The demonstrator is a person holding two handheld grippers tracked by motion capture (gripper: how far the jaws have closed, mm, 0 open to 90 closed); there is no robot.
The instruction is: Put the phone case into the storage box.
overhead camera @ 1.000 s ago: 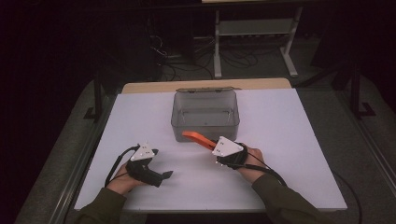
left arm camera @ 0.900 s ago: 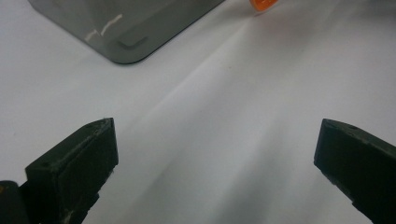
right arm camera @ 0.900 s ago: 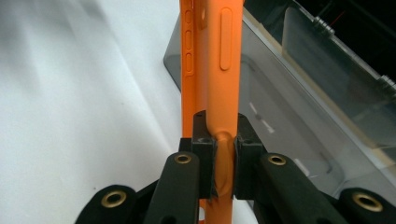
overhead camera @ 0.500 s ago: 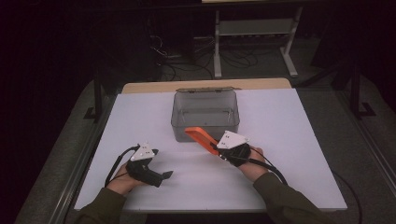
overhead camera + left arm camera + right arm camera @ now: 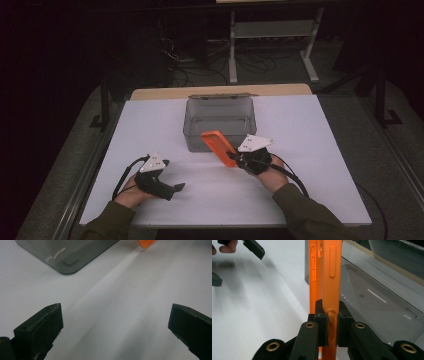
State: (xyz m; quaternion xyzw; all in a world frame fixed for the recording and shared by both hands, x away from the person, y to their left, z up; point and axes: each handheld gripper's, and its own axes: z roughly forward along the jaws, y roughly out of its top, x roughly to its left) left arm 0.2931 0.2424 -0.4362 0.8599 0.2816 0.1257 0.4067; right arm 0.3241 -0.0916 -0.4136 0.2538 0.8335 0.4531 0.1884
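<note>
Status: while the orange phone case is clamped and lifted, it has not yet gone into the box; judged roughly midway.
Case: tilted, just off the near right corner of the grey plastic box, above the table's middle.
Right gripper: clenched on the case's edge, pinching it.
Left gripper: jaws spread, nothing between them, near the table's front left edge.
Left to do: carry over the rim, let go.
Surface: white table, bare.
Room: dark; cables and a metal stand behind.

Brightly lit white table against dark, murky surroundings; soft shadows, pale glare streak across its surface; slightly blurred up close, grainy from above.
</note>
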